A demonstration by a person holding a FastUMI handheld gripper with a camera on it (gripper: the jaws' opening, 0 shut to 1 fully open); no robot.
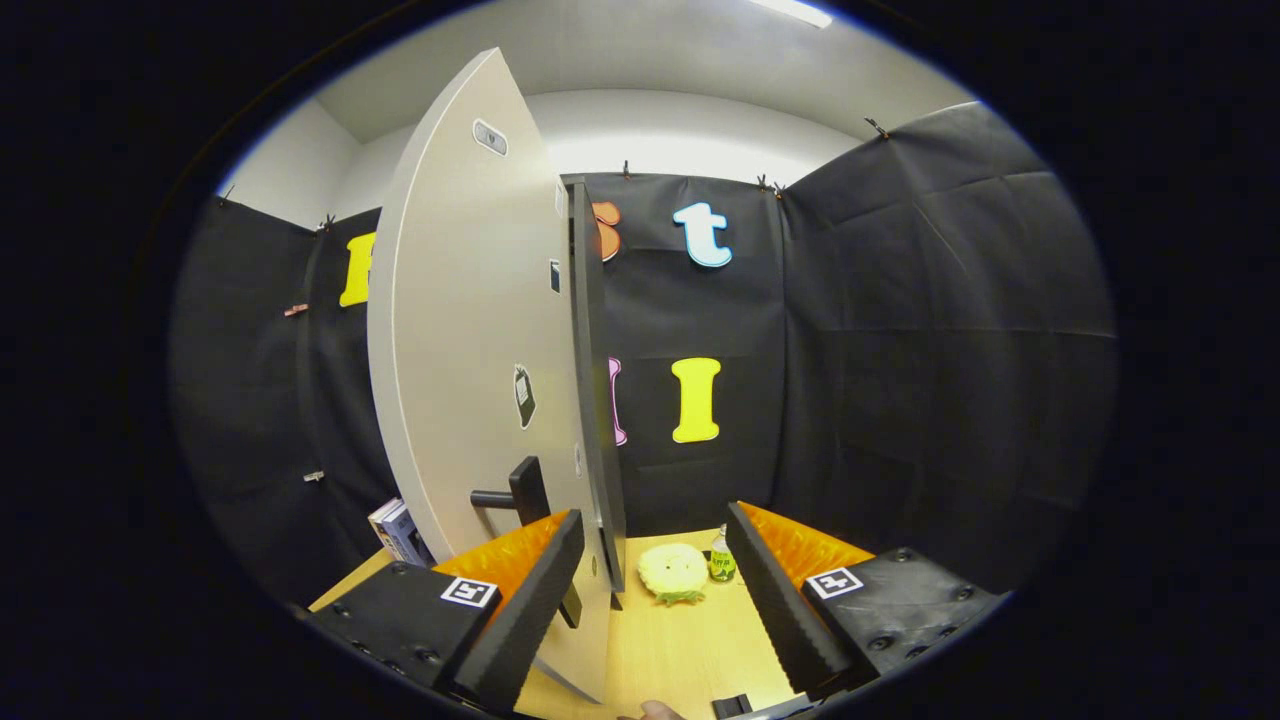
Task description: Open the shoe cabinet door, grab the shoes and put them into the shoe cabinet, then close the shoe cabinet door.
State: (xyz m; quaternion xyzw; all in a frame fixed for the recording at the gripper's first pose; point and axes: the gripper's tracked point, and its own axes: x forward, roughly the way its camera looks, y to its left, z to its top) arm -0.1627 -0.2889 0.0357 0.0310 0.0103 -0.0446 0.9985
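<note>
Gripper view is showing us the hand-held gripper [655,590] with its fingers spread wide apart, clamping nothing. We are seeing the shoe cabinet door [470,350] swung open and standing edge-on, its thin edge rising between the two fingers and close to the left one. A dark handle [515,495] is sticking out of the door's face, just above the left finger. Beyond the fingers, near the bench's [670,650] far edge, a pale round object [673,572] is lying just beside a small green bottle [721,562]. A box [398,530] is standing behind the door at the bench's far left corner.
</note>
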